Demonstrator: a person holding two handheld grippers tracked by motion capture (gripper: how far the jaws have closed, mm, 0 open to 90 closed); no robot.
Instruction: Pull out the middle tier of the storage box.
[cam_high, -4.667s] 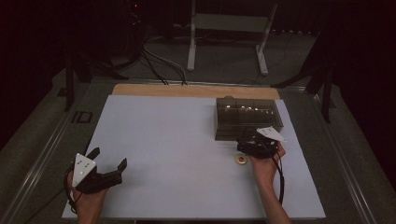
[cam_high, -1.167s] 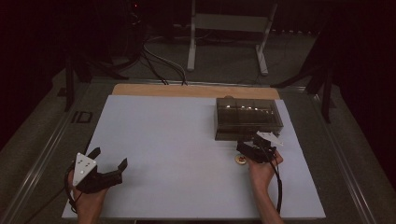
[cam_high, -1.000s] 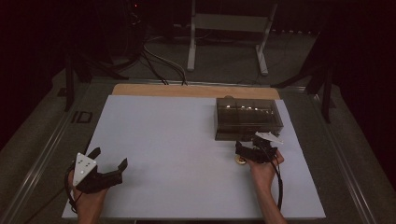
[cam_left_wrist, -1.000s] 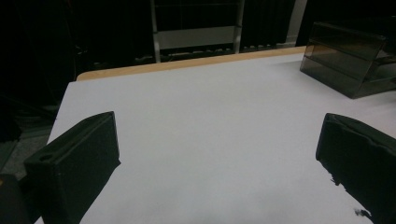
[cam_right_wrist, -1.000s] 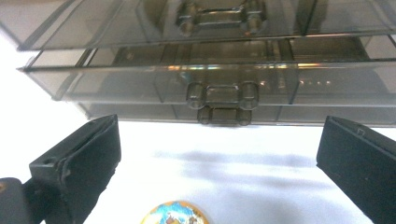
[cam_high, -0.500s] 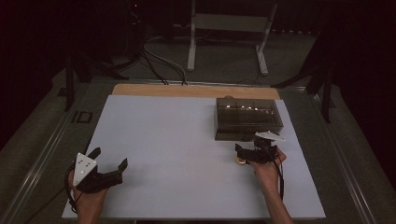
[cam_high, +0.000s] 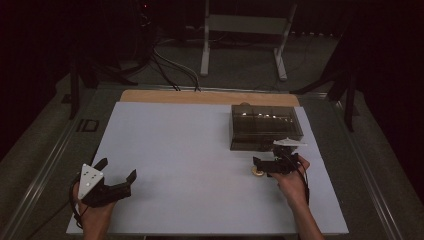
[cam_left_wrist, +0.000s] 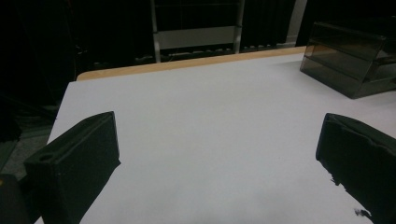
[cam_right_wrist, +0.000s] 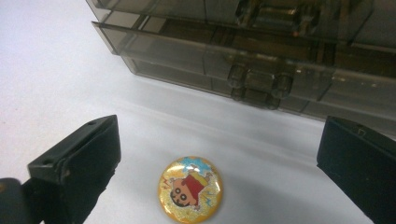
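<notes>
A small round gold badge (cam_right_wrist: 190, 187) with a cartoon figure lies flat on the white table sheet, just in front of a smoked clear plastic box (cam_right_wrist: 261, 51) with its latch facing me. My right gripper (cam_right_wrist: 223, 140) is open, low over the sheet, its jaws standing wide either side of the badge without touching it. From above, the badge (cam_high: 258, 172) lies at the tips of the right gripper (cam_high: 259, 166), and the box (cam_high: 265, 127) stands just beyond. My left gripper (cam_high: 117, 168) rests open at the near left with nothing between its jaws.
The white sheet (cam_high: 180, 145) covers the table, with a wooden strip (cam_high: 200, 97) along its far edge. In the left gripper view the left gripper (cam_left_wrist: 219, 140) faces bare sheet, with the box (cam_left_wrist: 350, 60) far off at the right. A metal stand (cam_high: 240, 30) and cables lie on the floor beyond.
My right gripper has drifted left and toward me, away from the box front, until its open jaws straddle the badge. The left gripper, the badge and the box have stayed put.
</notes>
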